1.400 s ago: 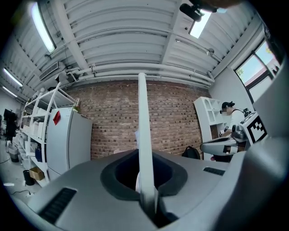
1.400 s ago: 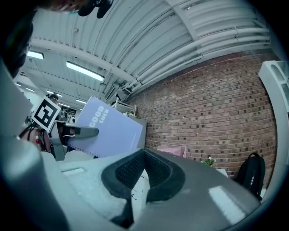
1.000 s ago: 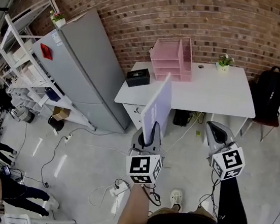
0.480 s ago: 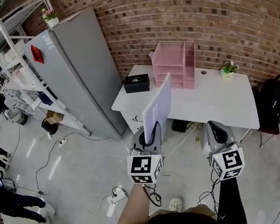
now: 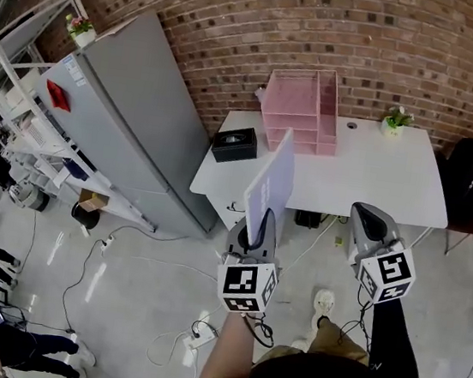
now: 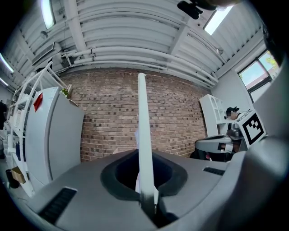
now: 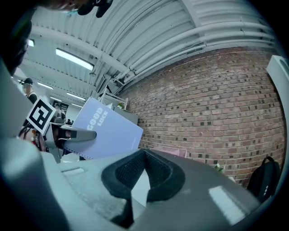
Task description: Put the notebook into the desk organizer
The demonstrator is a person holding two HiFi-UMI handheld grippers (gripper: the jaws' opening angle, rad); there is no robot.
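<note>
My left gripper (image 5: 254, 229) is shut on the lower edge of a lavender spiral notebook (image 5: 272, 182), which stands upright on edge above the floor, short of the desk. In the left gripper view the notebook (image 6: 142, 108) shows edge-on, rising from between the jaws of the gripper (image 6: 143, 155). The pink desk organizer (image 5: 303, 106) stands at the back left of the white desk (image 5: 385, 177). My right gripper (image 5: 368, 227) hangs beside the left one, shut, with nothing in it. In the right gripper view the notebook cover (image 7: 106, 133) is at the left and the organizer (image 7: 170, 151) lies ahead of the gripper (image 7: 144, 153).
A black box (image 5: 234, 143) sits on the desk's left end and a small potted plant (image 5: 393, 121) at its back. A tall grey cabinet (image 5: 133, 118) stands left of the desk, a black backpack (image 5: 472, 185) on a chair at the right. Cables (image 5: 201, 326) trail on the floor.
Both grippers have come closer to the desk together, the notebook still upright in the left one. The desk and organizer now sit a little nearer and further right in the head view.
</note>
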